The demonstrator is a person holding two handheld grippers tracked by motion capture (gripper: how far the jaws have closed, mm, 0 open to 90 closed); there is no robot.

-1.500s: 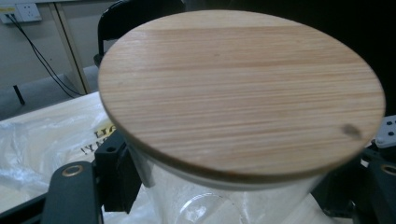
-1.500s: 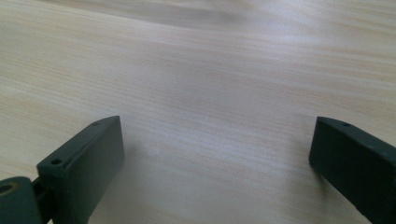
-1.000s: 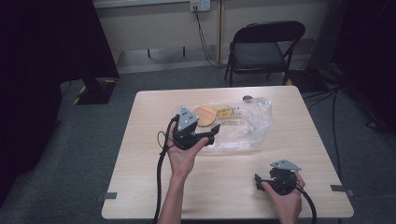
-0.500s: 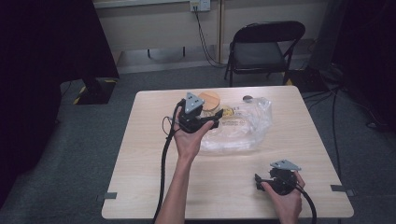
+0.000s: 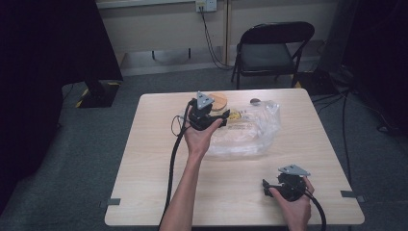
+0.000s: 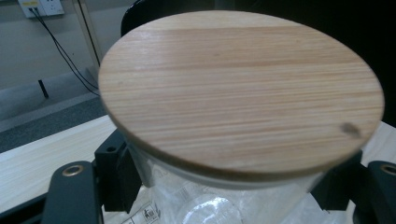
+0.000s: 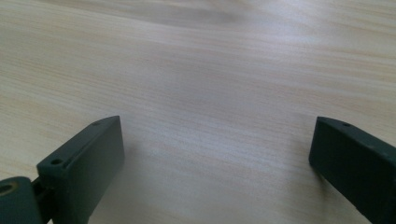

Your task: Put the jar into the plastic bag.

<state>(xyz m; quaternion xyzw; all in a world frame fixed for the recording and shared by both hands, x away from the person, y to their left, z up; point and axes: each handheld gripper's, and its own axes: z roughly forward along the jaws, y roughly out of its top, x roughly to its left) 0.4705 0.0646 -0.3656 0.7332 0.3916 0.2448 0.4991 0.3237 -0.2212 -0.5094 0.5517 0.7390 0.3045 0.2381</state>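
High view: the left gripper [image 5: 208, 117] holds a glass jar [image 5: 217, 103] with a round wooden lid above the far side of the table [image 5: 159, 183], beside a clear plastic bag [image 5: 250, 130], while the right gripper [image 5: 287, 185] rests at the near right corner. Left gripper view: both jaws are clamped on the jar's glass wall just under the lid [image 6: 243, 93]. Right gripper view: the 2 jaws stand wide apart over bare wood.
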